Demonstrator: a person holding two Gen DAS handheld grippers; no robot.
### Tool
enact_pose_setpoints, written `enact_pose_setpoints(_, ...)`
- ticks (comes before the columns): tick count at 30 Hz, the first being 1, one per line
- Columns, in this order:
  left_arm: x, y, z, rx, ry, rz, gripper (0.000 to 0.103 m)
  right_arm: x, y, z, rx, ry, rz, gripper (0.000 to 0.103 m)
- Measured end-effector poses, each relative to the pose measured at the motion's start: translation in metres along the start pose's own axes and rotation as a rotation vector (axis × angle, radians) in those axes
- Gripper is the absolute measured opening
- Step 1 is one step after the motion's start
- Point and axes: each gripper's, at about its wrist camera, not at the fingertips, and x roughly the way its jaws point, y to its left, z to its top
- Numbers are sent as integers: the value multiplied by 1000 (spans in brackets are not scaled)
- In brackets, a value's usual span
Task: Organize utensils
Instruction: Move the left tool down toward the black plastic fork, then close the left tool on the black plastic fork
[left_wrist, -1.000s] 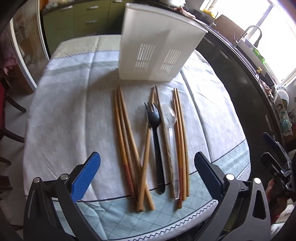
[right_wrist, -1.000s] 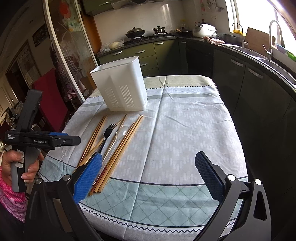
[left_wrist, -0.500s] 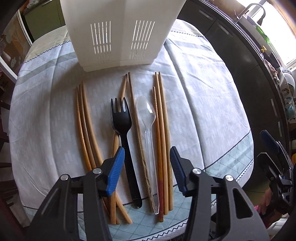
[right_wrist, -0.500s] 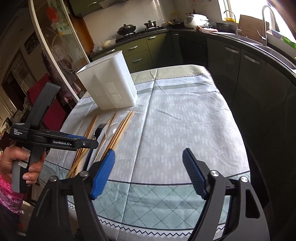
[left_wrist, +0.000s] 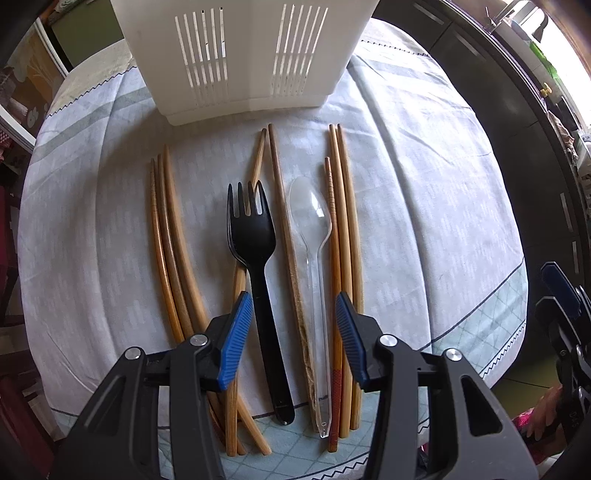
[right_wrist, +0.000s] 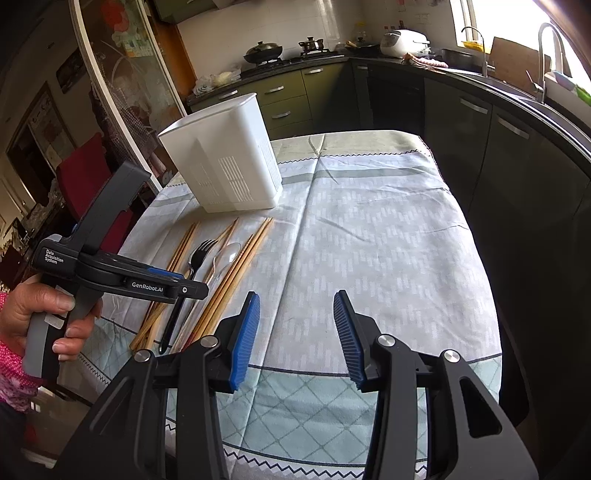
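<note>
Left wrist view: the left gripper (left_wrist: 293, 332) hangs low over the near ends of the utensils, its jaws partly apart and holding nothing. Between the jaws lie the handle of the black fork (left_wrist: 258, 280), one dark chopstick (left_wrist: 286, 236) and the stem of the clear spoon (left_wrist: 314, 258) (which of these is aimed at cannot be told). A bundle of three chopsticks (left_wrist: 170, 243) lies to the left, another three (left_wrist: 345, 236) to the right, touching the spoon's side. One more chopstick (left_wrist: 255, 162) runs slantwise under the fork. All rest on the clothed bench (left_wrist: 424, 221), parallel, tips toward the far side.

The white holder (left_wrist: 251, 62) stands upright just beyond the tips; its slotted wall faces the camera, and its inside is hidden in this view.

Right wrist view: the right gripper (right_wrist: 297, 332) is held above the bare near-right part of the bench (right_wrist: 369, 240), jaws partly apart and empty, well apart from the utensils. The holder (right_wrist: 225, 162) stands far left; nothing shows above its rim.

Progress, as judged: the sorting looks barely begun. Every visible utensil lies on the cloth, none is lifted, and none is seen in the holder. All pieces remain to be picked up and stood in it.
</note>
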Motion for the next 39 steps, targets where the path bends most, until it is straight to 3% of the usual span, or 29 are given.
enact_pose_setpoints(4,8,0,6,-6,10,-7,44,-1,-1,1,-3,-4,2,42)
enact_pose_setpoints(10,11,17,21,-36,0,-24,24,0,3,4,-19,5,9,43)
enact_pose_setpoints(15,3,29,29,-34,-26,-59,11,17,16,20,-35,96,87,42)
enact_pose_setpoints(20,-3,40,26,-36,-38,-98,10,59,33,44,-8,263,190,42)
enact_pose_setpoints(26,-4,62,29,-39,-33,-134,10,106,44,54,47,399,216,42)
enact_pose_setpoints(35,-17,87,27,-27,-44,-138,12,112,65,62,-6,392,173,42)
enact_pose_setpoints(39,-21,84,25,-10,-49,-99,12,110,70,62,-23,385,168,42)
